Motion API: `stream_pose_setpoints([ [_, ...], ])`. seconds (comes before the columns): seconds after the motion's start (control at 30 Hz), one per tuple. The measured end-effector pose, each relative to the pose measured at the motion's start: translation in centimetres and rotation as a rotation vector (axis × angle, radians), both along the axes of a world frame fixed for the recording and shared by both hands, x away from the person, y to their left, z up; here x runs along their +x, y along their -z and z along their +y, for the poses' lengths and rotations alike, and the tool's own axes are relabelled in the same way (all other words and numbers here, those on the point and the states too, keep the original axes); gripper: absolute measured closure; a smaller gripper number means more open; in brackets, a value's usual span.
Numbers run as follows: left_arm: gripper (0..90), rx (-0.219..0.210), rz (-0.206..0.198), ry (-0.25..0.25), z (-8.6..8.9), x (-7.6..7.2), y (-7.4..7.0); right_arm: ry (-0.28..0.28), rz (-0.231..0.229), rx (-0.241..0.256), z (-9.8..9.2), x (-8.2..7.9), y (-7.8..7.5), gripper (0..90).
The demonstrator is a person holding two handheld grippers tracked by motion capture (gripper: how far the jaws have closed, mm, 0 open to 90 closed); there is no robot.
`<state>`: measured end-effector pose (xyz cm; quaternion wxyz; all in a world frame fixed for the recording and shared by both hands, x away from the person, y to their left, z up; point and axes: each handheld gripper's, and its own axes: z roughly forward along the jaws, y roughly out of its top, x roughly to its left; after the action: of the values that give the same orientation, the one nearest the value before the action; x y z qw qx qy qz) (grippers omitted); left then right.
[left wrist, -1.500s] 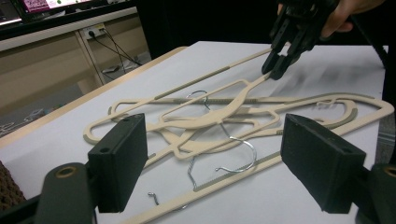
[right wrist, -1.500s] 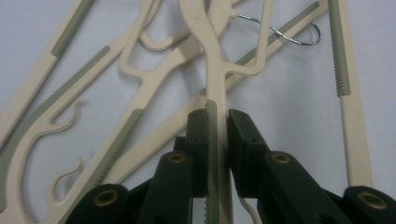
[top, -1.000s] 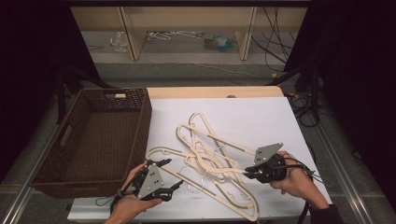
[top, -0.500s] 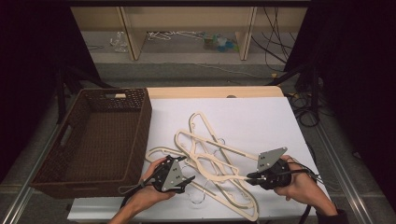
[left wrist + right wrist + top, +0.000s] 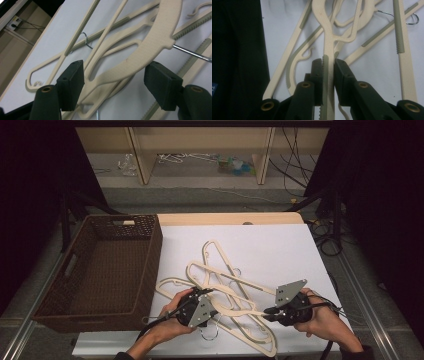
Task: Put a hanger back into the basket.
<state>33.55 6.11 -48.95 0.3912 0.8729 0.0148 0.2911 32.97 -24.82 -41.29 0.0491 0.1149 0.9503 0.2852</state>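
Cream plastic hangers (image 5: 225, 290) lie tangled on the white table (image 5: 280, 250), just right of the wicker basket (image 5: 100, 265). Your right gripper (image 5: 328, 65) is clenched on one hanger's bar; your left gripper (image 5: 113, 81) stands released around a curved shoulder. Lift now and hooked neighbours may drag along. Beyond the basket, wooden shelving (image 5: 200, 145) and cables.

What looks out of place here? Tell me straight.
The hangers lie in a tangled heap on the white table, arms and metal hooks crossing one another, none in the basket. The right gripper is shut on one hanger's arm; the left gripper stands open around another.
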Motion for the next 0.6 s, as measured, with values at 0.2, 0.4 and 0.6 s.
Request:
stream_pose_setpoints([
  [0.2,36.0,0.050,-0.021,0.063,-0.5,0.1,-0.3,-0.008,0.007,-0.002,-0.1,-0.1,0.2,78.4],
  [0.4,55.1,0.078,-0.035,0.140,-0.8,-0.1,-0.6,-0.008,0.011,0.004,-0.4,0.1,0.3,78.4],
  [0.6,64.7,0.174,-0.085,0.227,-1.3,-0.4,-1.0,-0.019,0.019,0.003,-0.6,0.0,0.5,78.3],
])
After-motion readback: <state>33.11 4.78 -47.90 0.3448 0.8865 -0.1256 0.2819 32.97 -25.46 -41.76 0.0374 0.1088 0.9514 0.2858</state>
